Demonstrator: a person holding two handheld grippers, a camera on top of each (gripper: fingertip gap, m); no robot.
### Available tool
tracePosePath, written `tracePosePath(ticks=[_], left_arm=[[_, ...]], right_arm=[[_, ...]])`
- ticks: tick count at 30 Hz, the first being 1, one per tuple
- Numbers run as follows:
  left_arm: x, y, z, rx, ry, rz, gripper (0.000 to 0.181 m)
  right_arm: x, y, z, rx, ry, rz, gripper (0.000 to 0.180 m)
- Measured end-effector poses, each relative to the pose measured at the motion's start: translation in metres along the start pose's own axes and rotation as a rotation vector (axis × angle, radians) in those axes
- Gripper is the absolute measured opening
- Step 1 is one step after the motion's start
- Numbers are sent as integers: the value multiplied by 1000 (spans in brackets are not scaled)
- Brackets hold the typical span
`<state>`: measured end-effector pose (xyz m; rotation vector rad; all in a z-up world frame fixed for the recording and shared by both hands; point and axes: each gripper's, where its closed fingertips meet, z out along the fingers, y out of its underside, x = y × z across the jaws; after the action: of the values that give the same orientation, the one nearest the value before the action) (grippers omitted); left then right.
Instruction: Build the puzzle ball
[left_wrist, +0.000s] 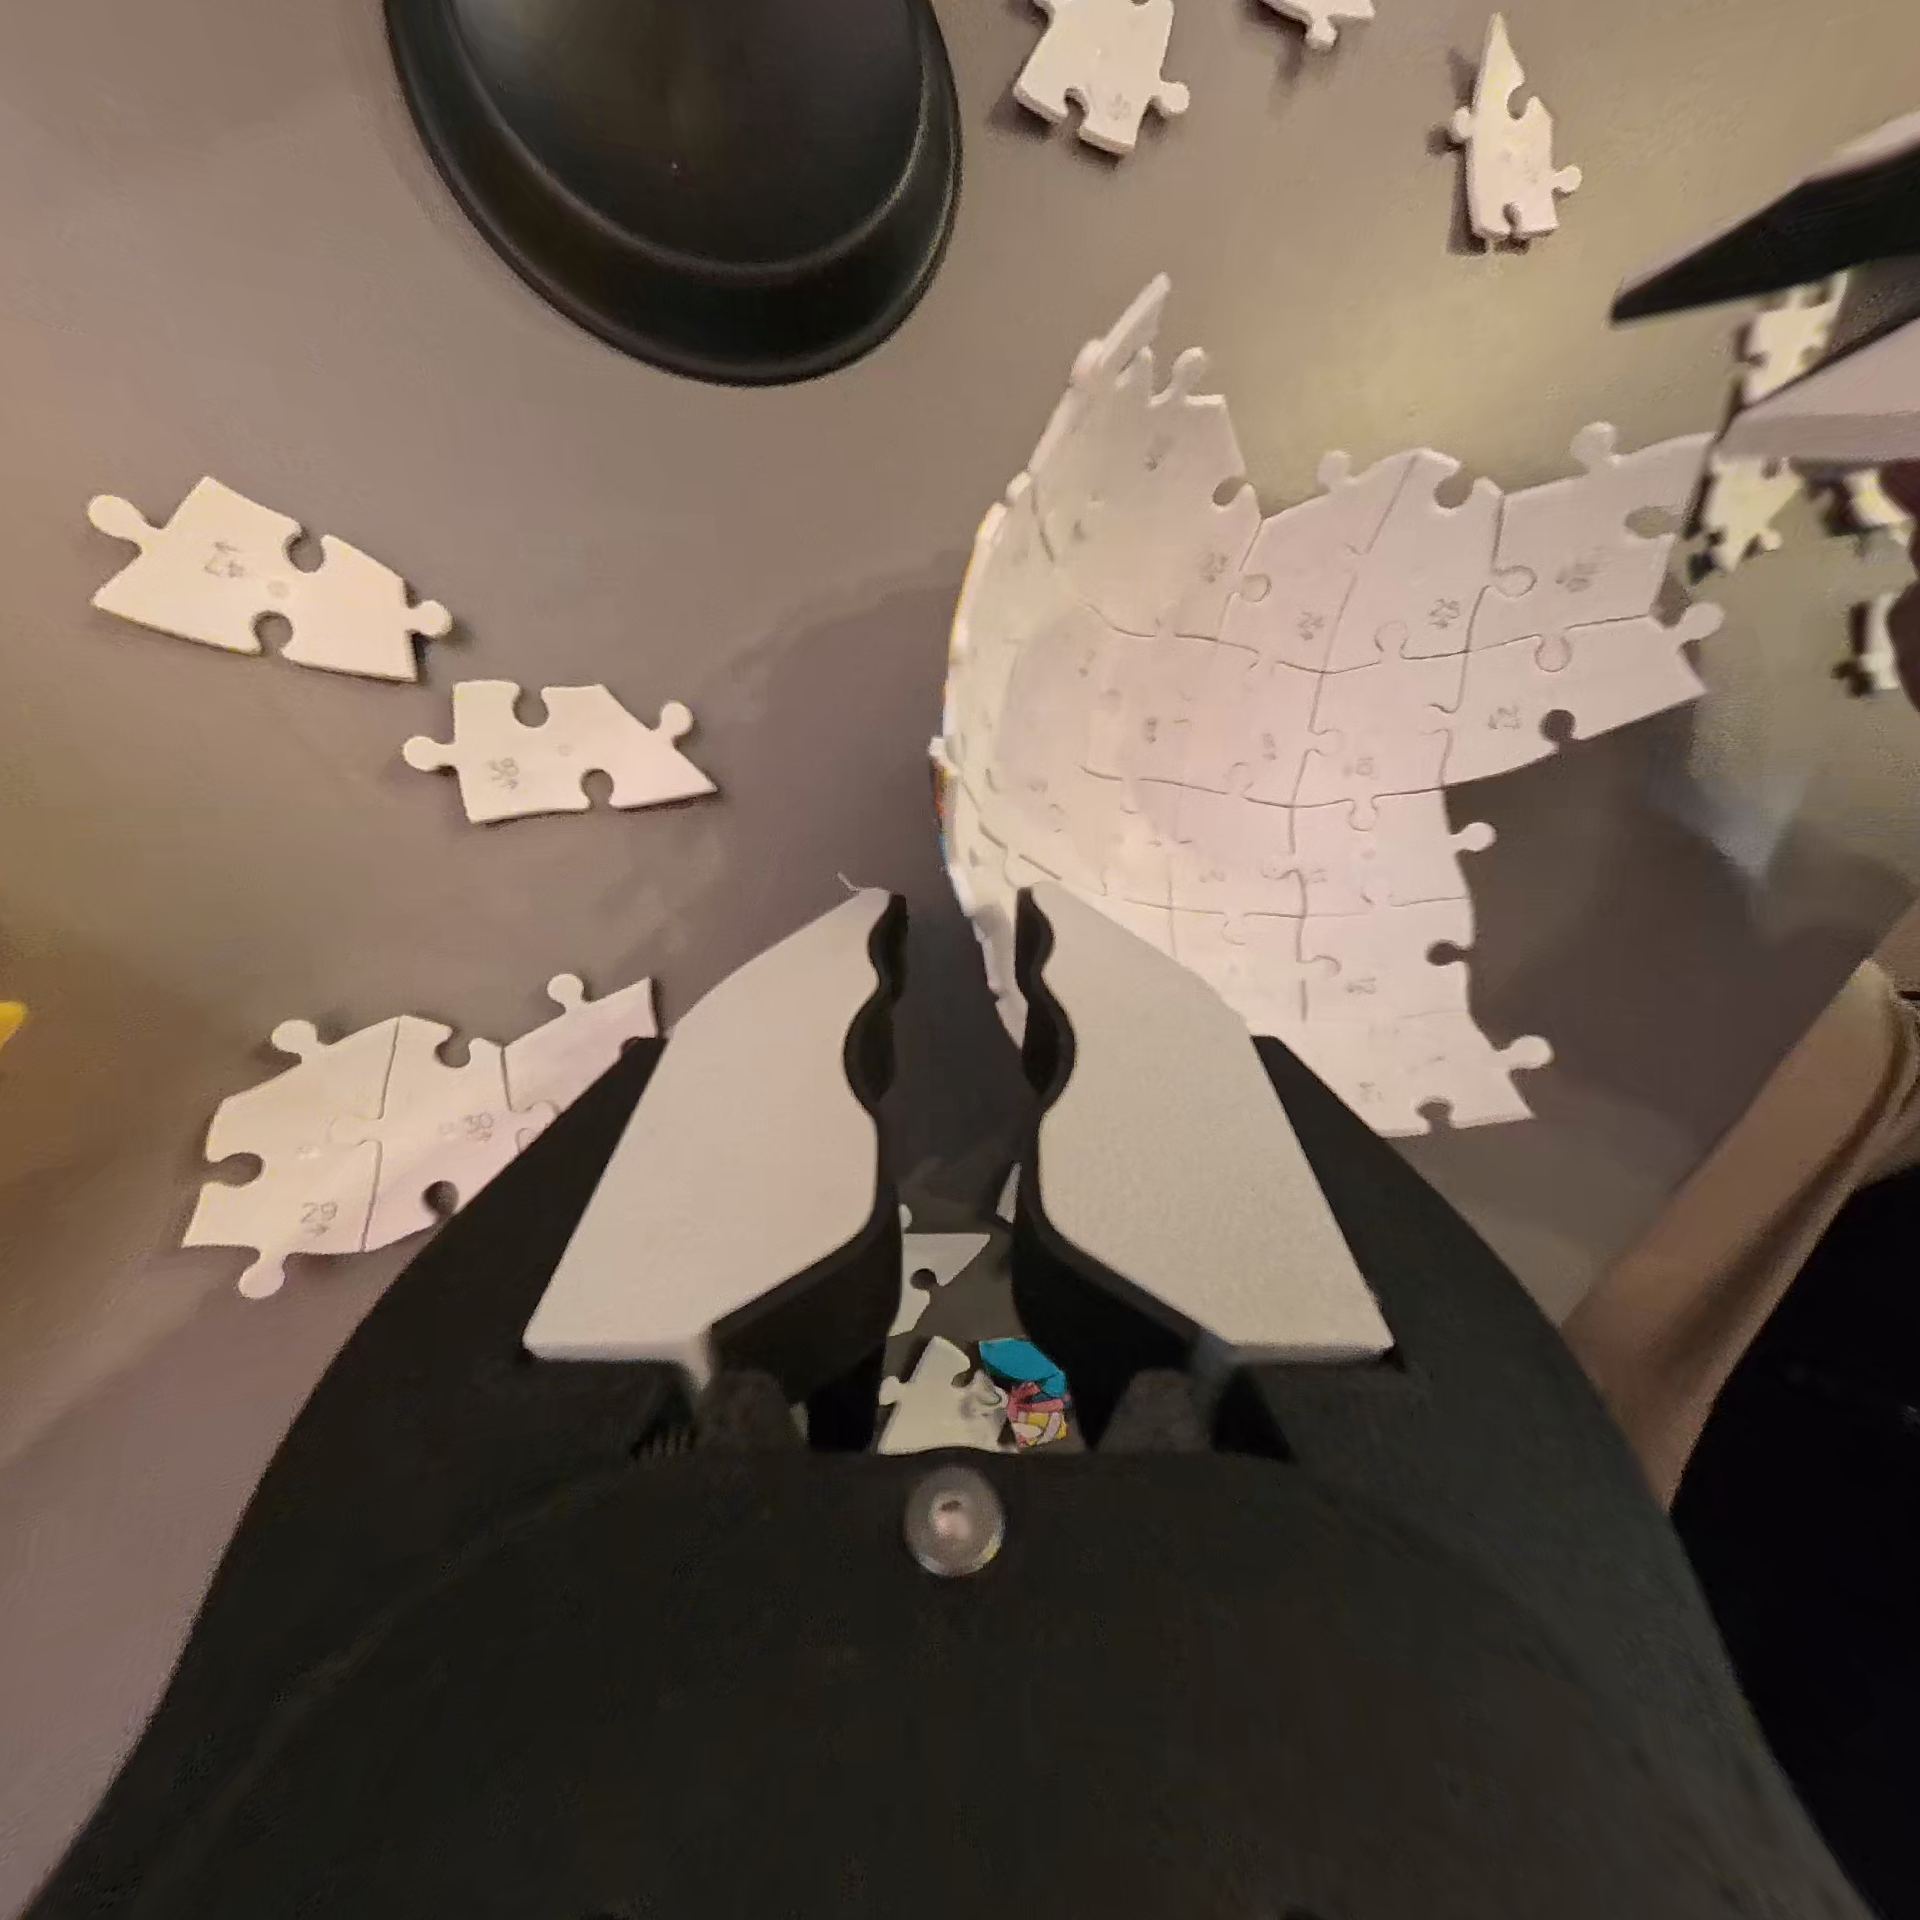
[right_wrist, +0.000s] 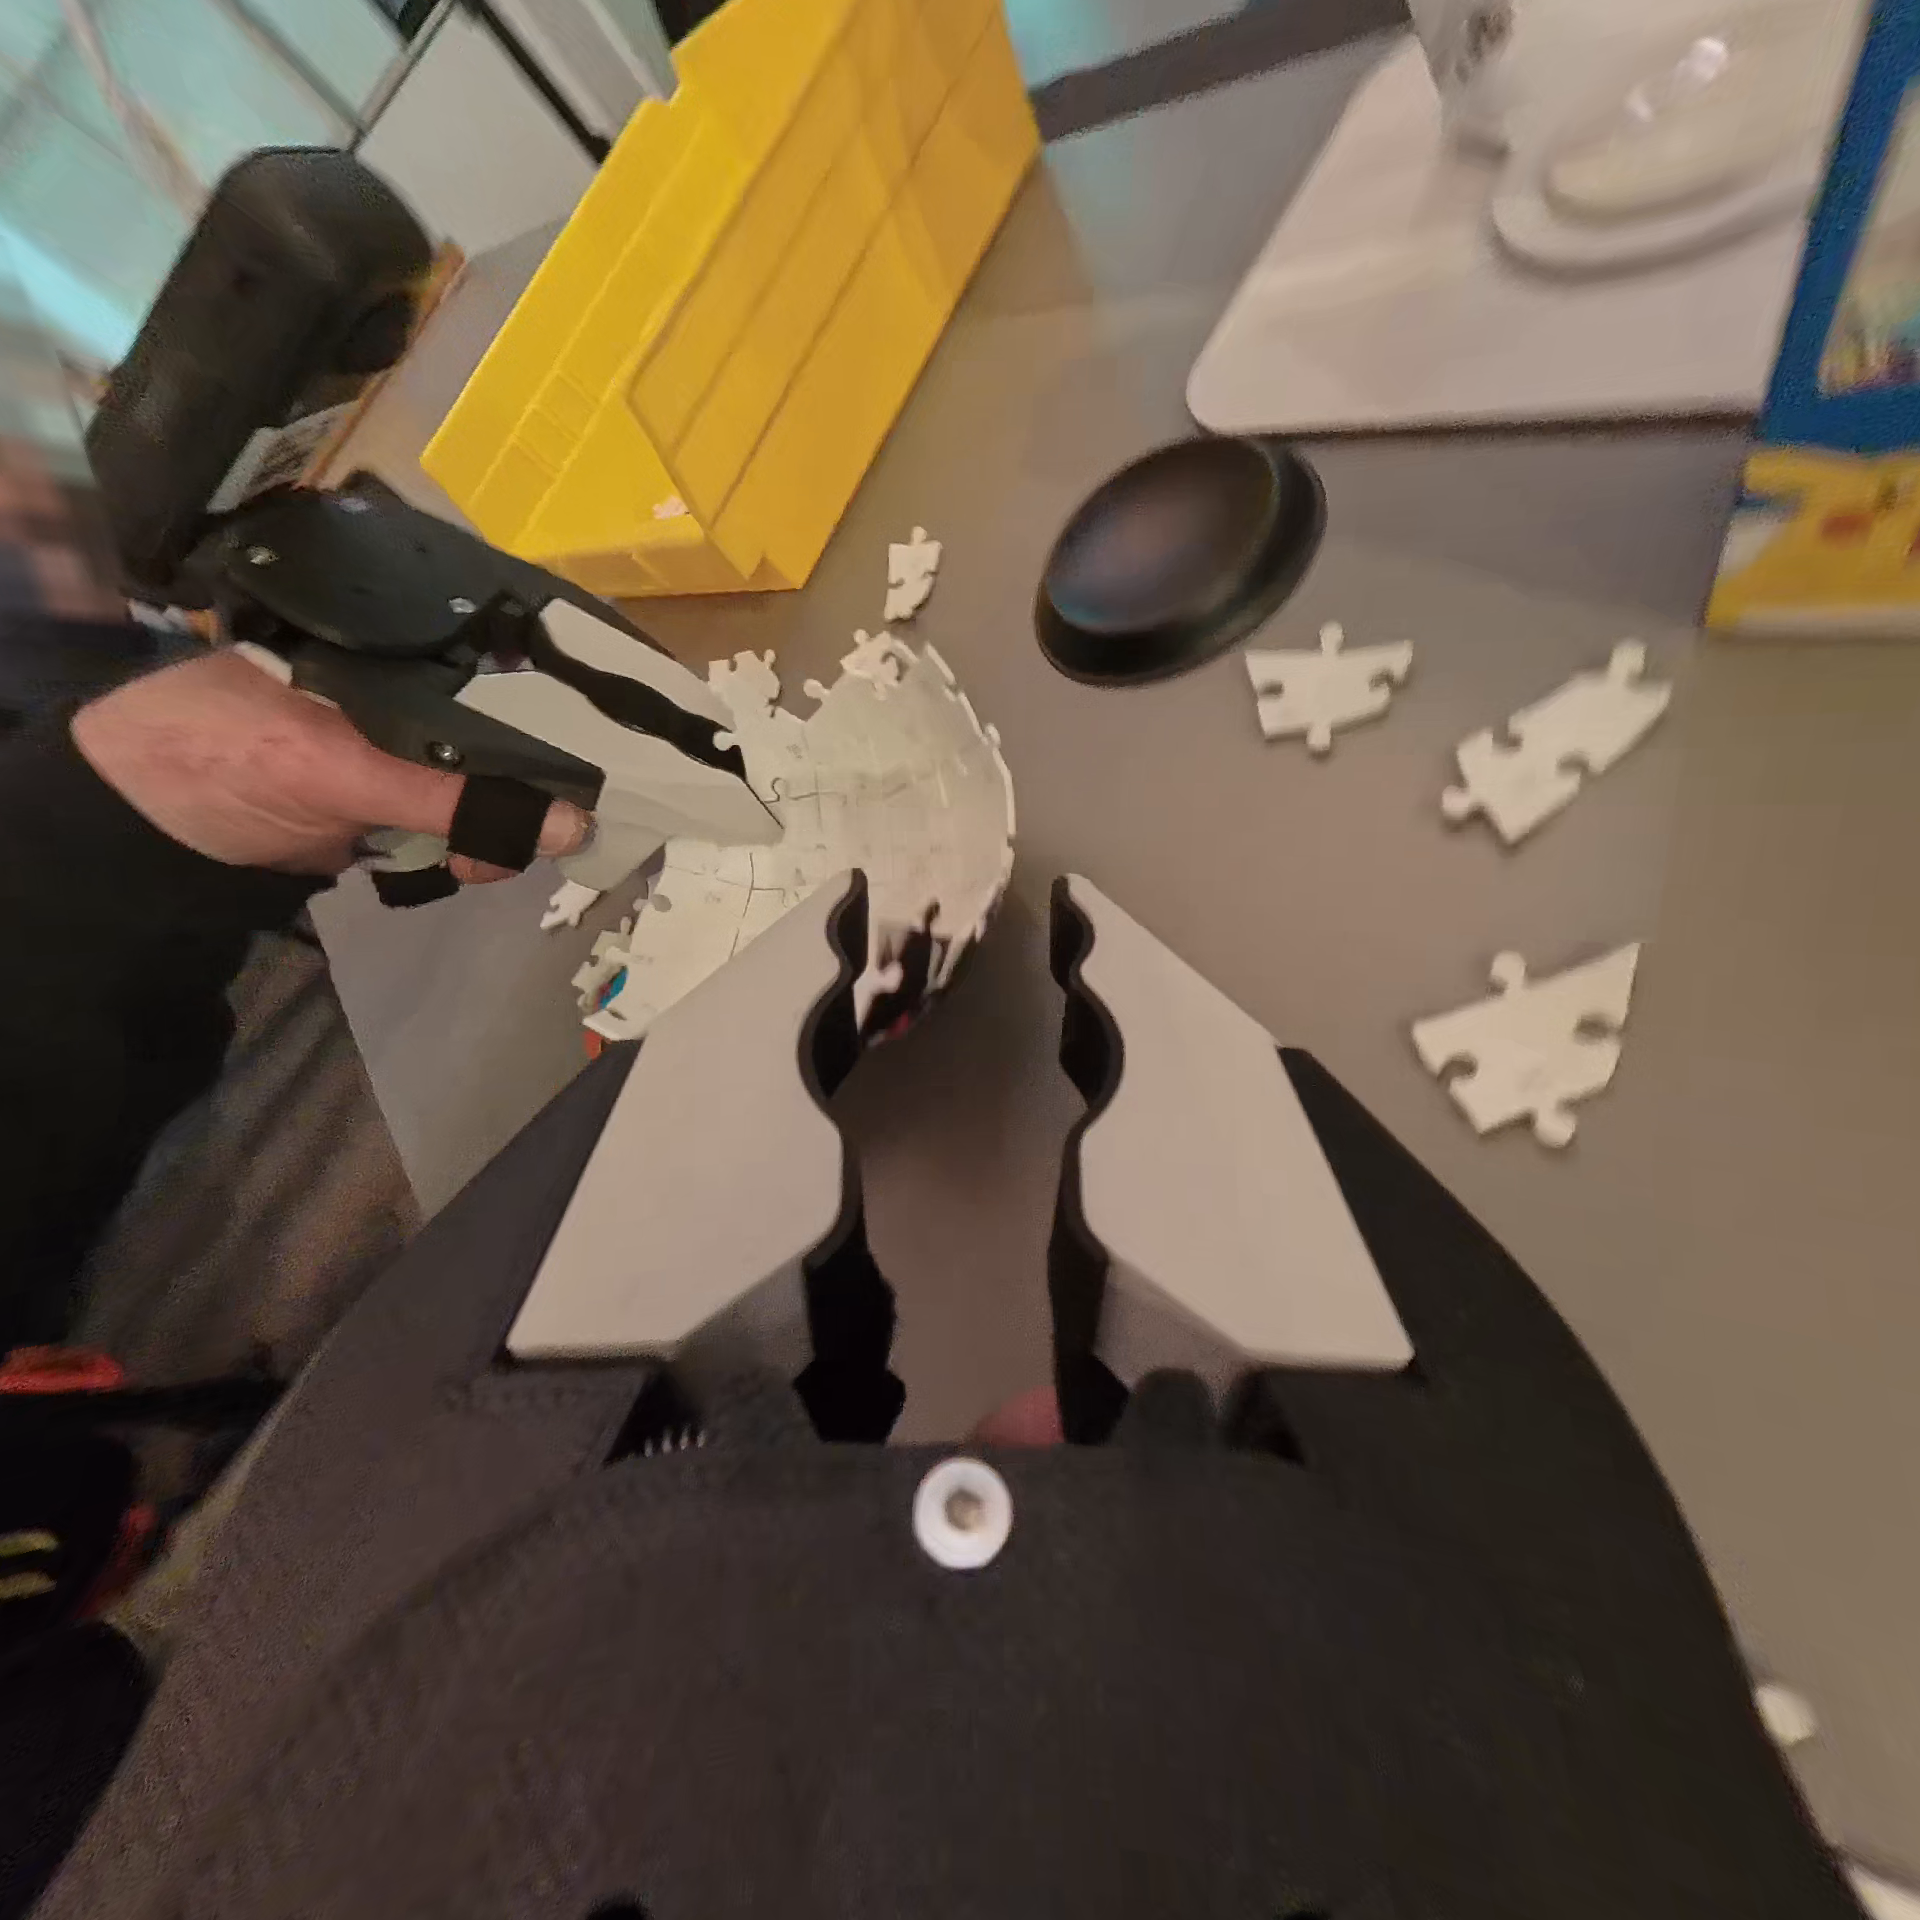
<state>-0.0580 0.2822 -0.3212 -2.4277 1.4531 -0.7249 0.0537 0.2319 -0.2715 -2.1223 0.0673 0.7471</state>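
Item, my left gripper (right_wrist: 764, 795), fingers narrowly parted at the rim of the half-built white curved puzzle-ball shell (left_wrist: 1247, 727) on the grey table (left_wrist: 623, 520) (apparently steadying it), while my right gripper (right_wrist: 956, 904) hangs empty, moderately spread, beside loose white pieces (right_wrist: 1522, 1039).

Half-built puzzle ball (left_wrist: 1247, 727) — white inside up, curved shell; loose pieces (left_wrist: 270, 582) scattered, apparently face-down.
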Motion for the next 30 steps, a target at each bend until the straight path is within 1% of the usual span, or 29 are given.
tracePosePath(ticks=[1, 3, 6, 7, 8, 12, 14, 18, 21, 23, 27, 30], left_arm=[[2, 1, 0, 3, 23, -3, 19], [6, 2, 0, 4, 54, -3, 22], [10, -1, -4, 45, 111, -24, 26], [12, -1, -7, 55, 137, -30, 28], [14, -1, -9, 60, 160, -32, 29], [21, -7, -19, 129, 291, -37, 35], [24, -9, -19, 149, 355, -34, 37], [29, -9, -13, 152, 455, -44, 48], [28, -10, -11, 162, 508, -62, 48], [25, -10, -8, 165, 518, -78, 53], [19, -6, -6, 146, 537, -85, 59], [18, -9, -7, 159, 579, -95, 58]], right_arm=[[-3, -7, -1, -11, -3, -70, 33], [-9, -18, 4, -87, -1, -254, 36], [-31, -35, 19, -202, -68, -528, 40], [-38, -38, 26, -242, -90, -605, 45], [-44, -40, 33, -276, -107, -685, 46], [-49, -30, 65, -445, -130, -1017, 42], [-42, -21, 80, -530, -137, -1126, 48], [-33, -12, 98, -641, -166, -1240, 47], [-37, -3, 104, -684, -246, -1249, 45], [-32, 3, 107, -734, -257, -1274, 45], [-29, 10, 114, -778, -272, -1290, 44], [-29, 14, 115, -791, -285, -1291, 42]])
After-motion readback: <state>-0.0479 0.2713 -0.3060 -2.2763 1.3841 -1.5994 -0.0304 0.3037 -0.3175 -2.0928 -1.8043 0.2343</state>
